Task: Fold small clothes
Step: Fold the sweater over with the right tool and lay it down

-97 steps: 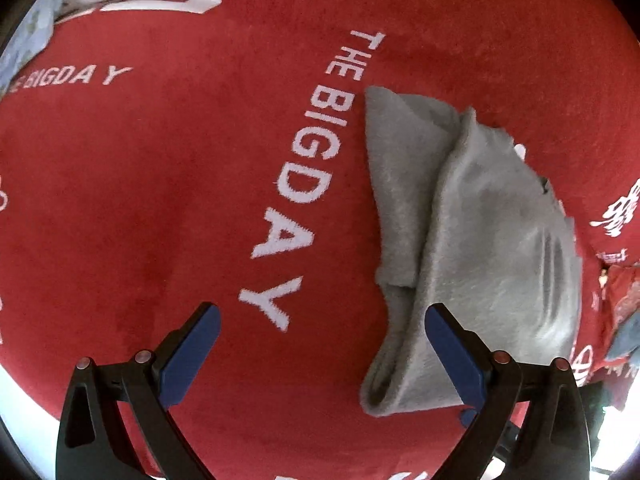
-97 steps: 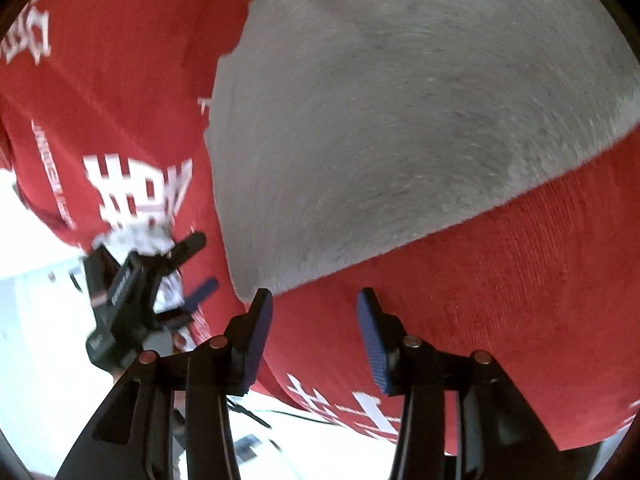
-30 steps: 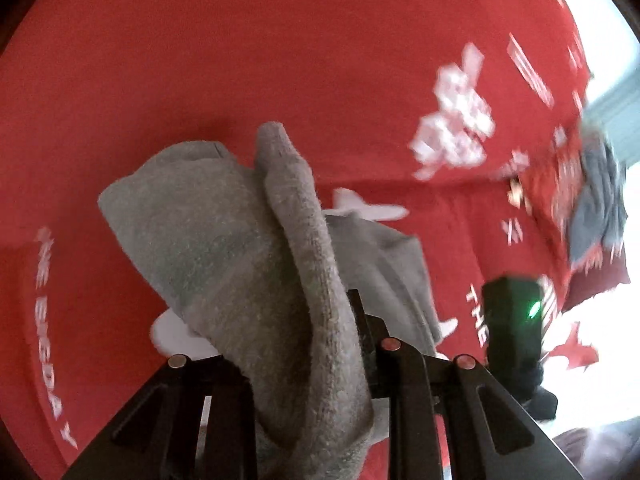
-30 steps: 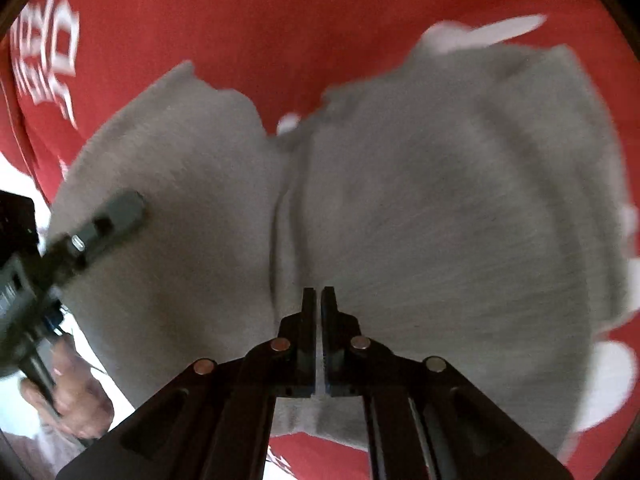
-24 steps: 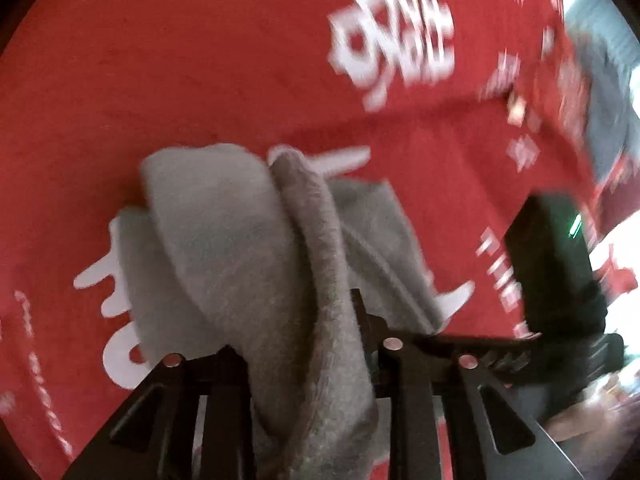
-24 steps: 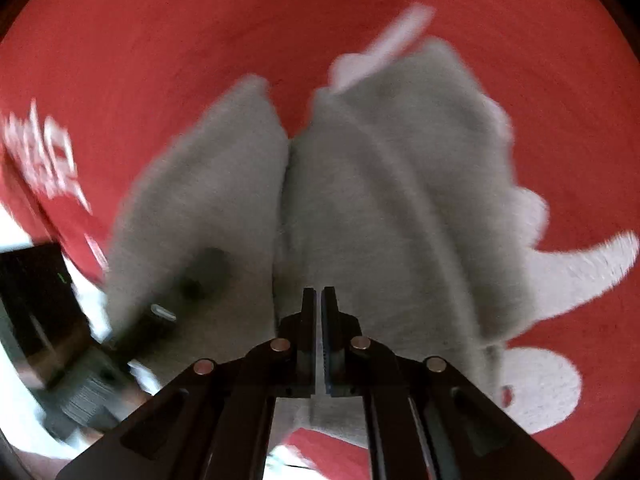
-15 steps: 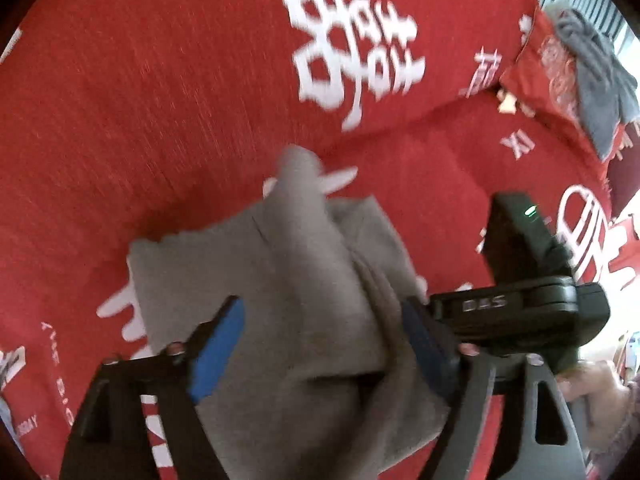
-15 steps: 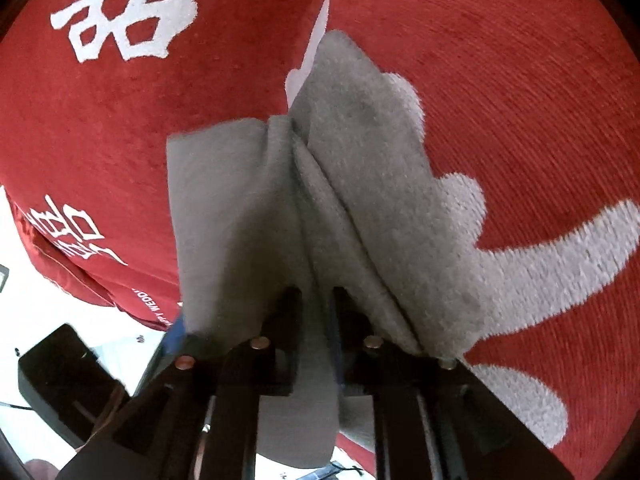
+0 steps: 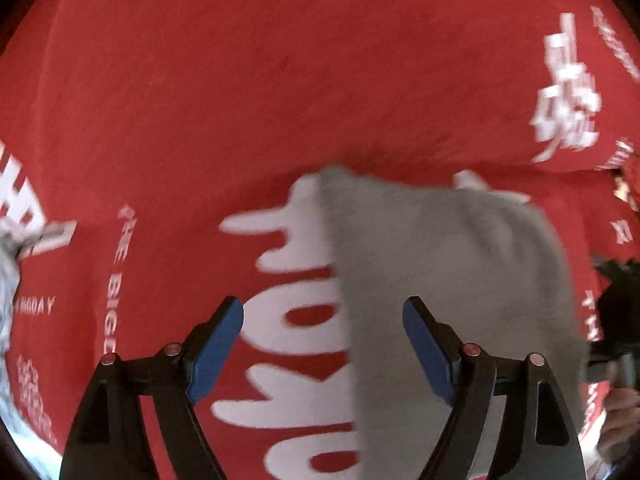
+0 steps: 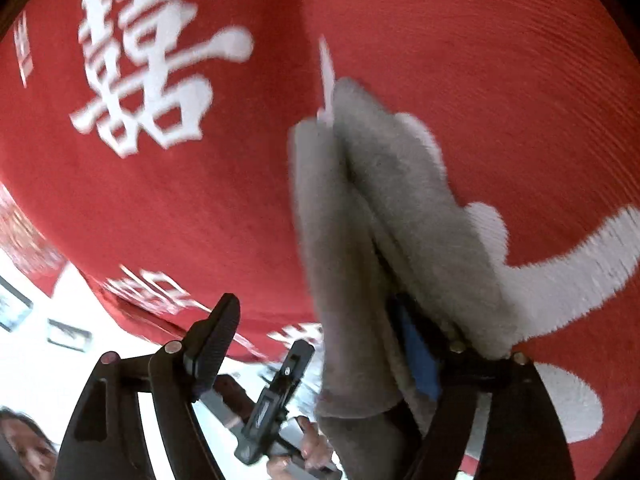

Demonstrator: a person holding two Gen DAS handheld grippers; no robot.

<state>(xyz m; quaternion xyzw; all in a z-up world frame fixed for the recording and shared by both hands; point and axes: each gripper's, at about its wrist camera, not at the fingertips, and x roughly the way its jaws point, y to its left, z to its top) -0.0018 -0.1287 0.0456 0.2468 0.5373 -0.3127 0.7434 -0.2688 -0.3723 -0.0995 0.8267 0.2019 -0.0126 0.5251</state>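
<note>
Left gripper [image 9: 322,330] is wide open with nothing pinched: the blue pads [image 9: 216,348] stand clear, and the grey cloth [image 9: 448,280] lies flat under the right-hand pad only, lower right of the left view. Its jaws opened within the last second and are steady now.

Right gripper [image 10: 320,340] has also just been opening and is now wide. The cloth [image 10: 384,216] is still draped over its right finger and bunched into upright folds mid-frame. The pads don't look to be pressing on it, so it's a release, not a grip.

Cloth sits on the red blanket [image 9: 280,80] over the big white print, already doubled over into a compact pad. From the right view it looks ridged, not flat, near that finger.

Step, as I read it: fold just laid down, both grippers letting go.

Next move calls for:
- backing the right finger out along the fold line so it doesn't drag the top layer open
- checking that the layers settle flat
- then either one more fold across, or press flat and call this piece done

Risk: cloth snagging on the right pad and unrolling on pull-out.
</note>
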